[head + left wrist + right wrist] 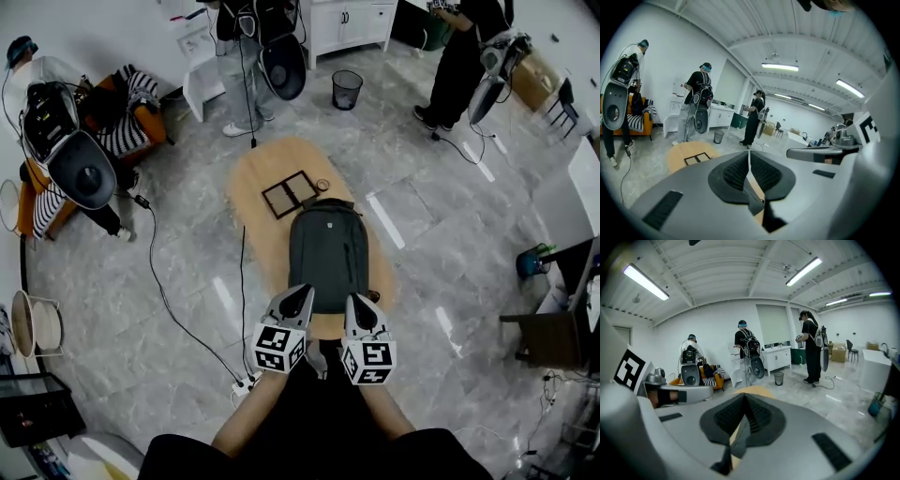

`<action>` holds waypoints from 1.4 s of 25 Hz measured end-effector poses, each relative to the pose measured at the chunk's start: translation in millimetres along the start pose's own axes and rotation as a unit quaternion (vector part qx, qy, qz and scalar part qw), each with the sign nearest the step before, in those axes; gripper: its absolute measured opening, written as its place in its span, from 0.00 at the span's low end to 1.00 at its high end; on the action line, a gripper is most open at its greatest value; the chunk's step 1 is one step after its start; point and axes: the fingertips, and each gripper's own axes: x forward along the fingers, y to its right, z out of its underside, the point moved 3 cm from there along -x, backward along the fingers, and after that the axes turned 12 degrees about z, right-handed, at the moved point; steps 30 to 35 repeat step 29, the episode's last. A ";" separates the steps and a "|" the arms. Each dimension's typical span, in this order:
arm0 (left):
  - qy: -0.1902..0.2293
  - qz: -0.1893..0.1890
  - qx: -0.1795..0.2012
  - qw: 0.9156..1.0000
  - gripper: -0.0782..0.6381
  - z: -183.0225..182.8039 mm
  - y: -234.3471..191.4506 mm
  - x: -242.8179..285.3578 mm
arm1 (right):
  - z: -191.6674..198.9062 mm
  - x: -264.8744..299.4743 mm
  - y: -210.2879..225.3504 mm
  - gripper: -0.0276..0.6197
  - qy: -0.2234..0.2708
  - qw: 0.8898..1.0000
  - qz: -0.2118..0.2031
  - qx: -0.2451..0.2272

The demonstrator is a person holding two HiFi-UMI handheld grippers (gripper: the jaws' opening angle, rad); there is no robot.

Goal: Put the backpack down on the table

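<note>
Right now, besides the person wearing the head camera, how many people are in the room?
3. A person at the left by the orange sofa, a person at top centre near the white cabinet, and a person at top right. Others may be hidden off-frame.

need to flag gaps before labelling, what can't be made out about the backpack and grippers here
Head view: whether the dark grey fabric backpack rests on the oval wooden table; the steep downward angle hides any gap.
Head view: the backpack's near end, covered by the left gripper and right gripper.
Both gripper views: the backpack body, behind the jaws; only a dark strap shows.
</note>
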 end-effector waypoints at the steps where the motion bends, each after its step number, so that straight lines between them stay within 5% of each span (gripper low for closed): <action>1: 0.001 0.004 0.003 1.000 0.14 1.4 5.6 -6.0 | -0.4 -8.2 -4.6 0.06 0.005 1.000 -0.001 -0.003; 13: 0.013 0.051 0.070 0.996 0.14 2.6 47.0 -55.6 | 19.3 -76.5 -29.3 0.06 0.035 0.999 0.006 -0.020; 35: 0.007 0.056 0.079 0.995 0.14 6.7 52.8 -59.6 | 17.6 -81.9 -29.5 0.06 0.039 0.999 0.007 -0.023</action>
